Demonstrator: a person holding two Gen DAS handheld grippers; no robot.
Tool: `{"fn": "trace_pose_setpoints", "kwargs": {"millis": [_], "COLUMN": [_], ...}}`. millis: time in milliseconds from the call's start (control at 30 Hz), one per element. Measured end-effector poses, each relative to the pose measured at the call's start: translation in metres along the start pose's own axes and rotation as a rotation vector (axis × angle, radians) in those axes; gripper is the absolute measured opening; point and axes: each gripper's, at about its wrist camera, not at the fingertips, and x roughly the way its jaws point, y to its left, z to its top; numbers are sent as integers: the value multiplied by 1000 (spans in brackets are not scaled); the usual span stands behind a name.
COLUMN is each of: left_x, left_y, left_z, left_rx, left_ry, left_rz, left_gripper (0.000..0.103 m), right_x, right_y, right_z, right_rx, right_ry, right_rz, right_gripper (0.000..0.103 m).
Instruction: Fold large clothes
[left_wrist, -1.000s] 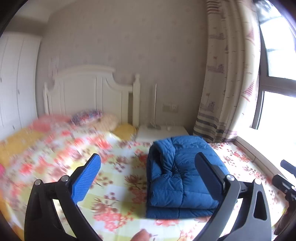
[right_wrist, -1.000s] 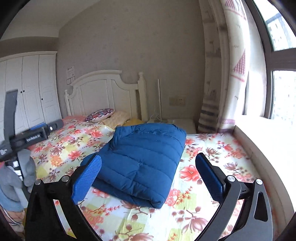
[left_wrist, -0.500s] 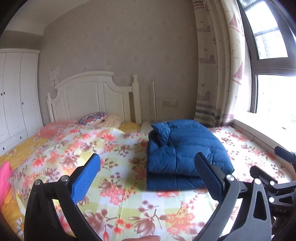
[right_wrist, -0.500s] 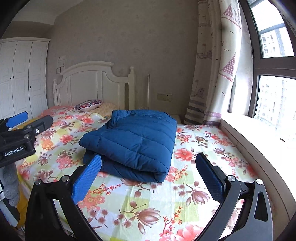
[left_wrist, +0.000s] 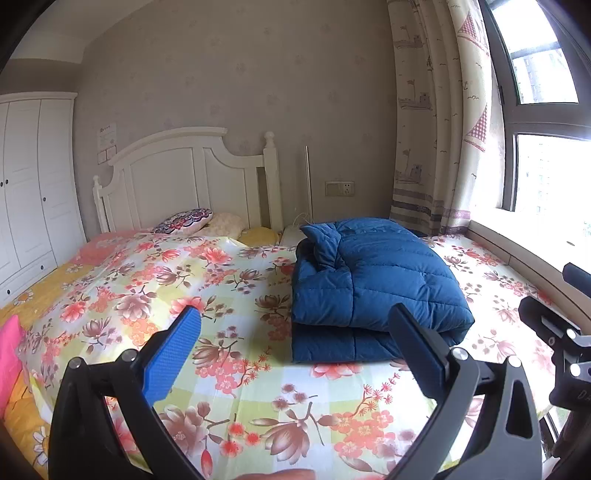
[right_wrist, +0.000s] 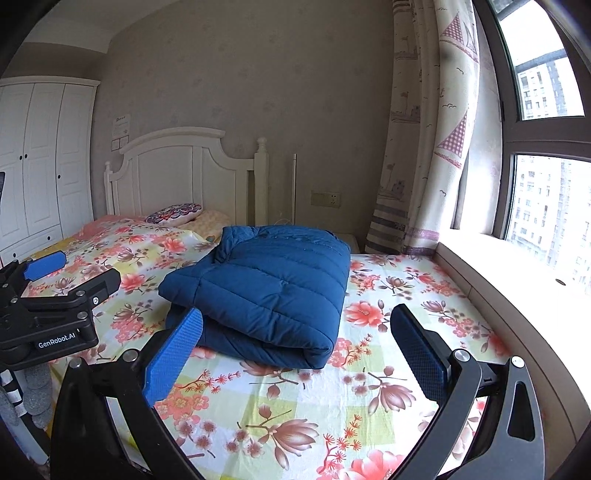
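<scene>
Left gripper (left_wrist: 295, 347), right gripper (right_wrist: 295, 347): fingers spread wide (nothing held), level.

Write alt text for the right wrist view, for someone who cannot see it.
A folded blue padded coat lies on a bed with a floral sheet, seen between the two open fingers of the right claw, which holds nothing. The left claw, also empty, shows at the left edge; a white headboard and curtained window stand behind.

Folded jacket (left_wrist: 373, 280) lies on bed (left_wrist: 229, 295), pillows (left_wrist: 188, 221) behind.
</scene>
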Motion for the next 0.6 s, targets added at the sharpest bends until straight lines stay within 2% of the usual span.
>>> {"fn": "trace_pose_setpoints", "kwargs": {"millis": [600], "left_x": [3], "left_y": [2], "left_z": [-2], "left_rx": [-10], "left_ry": [26], "left_rz": [4], "left_gripper": [101], "right_x": [-2], "right_y": [7], "right_z": [1], "right_rx": [-23], "right_ry": [6], "right_rz": [21], "right_gripper": [98]}}
